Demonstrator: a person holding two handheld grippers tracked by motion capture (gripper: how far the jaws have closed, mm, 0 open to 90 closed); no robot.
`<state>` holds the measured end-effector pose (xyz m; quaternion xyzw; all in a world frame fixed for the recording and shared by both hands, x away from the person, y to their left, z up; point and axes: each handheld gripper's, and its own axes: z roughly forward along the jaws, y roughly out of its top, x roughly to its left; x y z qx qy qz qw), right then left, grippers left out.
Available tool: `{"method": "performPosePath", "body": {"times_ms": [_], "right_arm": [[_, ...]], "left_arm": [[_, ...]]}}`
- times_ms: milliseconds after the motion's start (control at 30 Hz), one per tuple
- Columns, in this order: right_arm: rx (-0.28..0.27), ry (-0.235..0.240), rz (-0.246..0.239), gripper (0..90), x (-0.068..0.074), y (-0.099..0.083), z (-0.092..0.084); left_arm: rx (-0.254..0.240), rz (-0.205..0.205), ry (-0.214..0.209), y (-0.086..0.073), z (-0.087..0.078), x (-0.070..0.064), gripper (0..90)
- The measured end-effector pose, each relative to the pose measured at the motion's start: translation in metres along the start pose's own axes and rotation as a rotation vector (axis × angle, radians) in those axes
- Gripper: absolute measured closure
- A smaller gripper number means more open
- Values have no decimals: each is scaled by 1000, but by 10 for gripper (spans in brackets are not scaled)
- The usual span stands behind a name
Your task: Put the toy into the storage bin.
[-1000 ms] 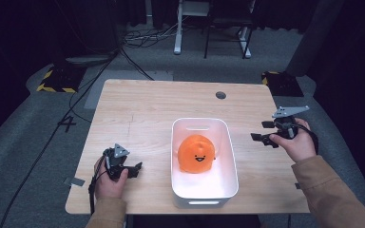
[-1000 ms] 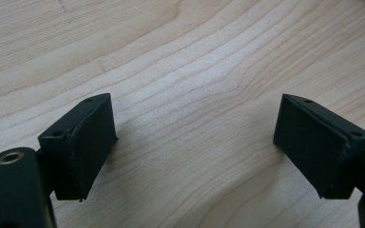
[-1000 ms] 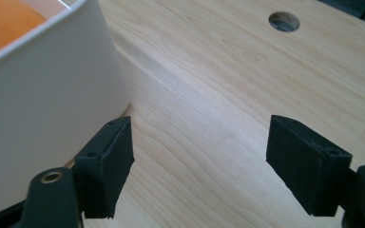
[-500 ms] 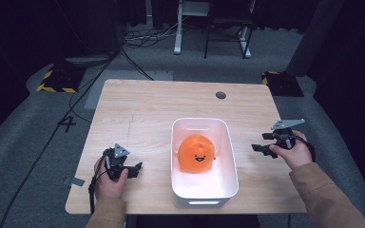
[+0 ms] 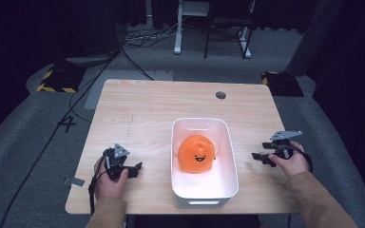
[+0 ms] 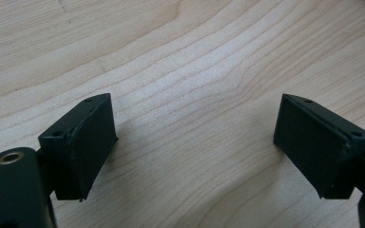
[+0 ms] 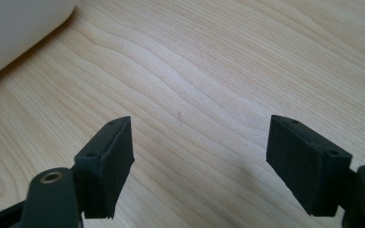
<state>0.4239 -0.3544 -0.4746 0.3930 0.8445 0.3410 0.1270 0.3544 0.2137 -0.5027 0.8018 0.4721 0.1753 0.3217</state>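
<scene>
An orange round plush with a smiling face [image 5: 197, 153] lies inside a white plastic bin [image 5: 181, 194] on the near half of the wooden table [image 5: 142, 109]. My left gripper [image 5: 134, 169] rests low on the table left of the bin, open, with bare wood between its jaws [image 6: 195, 142]. My right gripper [image 5: 261, 158] sits to the right of the bin near the table's right edge, open and holding nothing [image 7: 199, 161]. A corner of the white bin [image 7: 19, 28] shows at the upper left of the right gripper view.
A round cable hole [image 5: 221, 95] sits at the table's far right. Beyond the table are cables [image 5: 138, 38] on grey floor, a white desk leg [image 5: 177, 28] and yellow-black striped blocks [image 5: 54, 80]. The far half of the table is bare wood.
My right gripper has come down and toward the person, from above the table's right edge to low beside the bin. The left gripper and the plush have stayed put.
</scene>
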Motion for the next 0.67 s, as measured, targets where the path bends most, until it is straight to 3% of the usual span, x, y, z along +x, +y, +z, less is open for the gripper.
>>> {"method": "performPosePath", "body": {"times_ms": [267, 433, 667], "right_arm": [[-25, -15, -7, 231, -5, -18, 8], [-100, -32, -50, 210, -6, -29, 12], [-92, 3, -88, 162, -9, -30, 11]], "left_arm": [[0, 0, 0, 0, 0, 0, 143], [0, 0, 0, 0, 0, 0, 144], [0, 0, 0, 0, 0, 0, 143]]}}
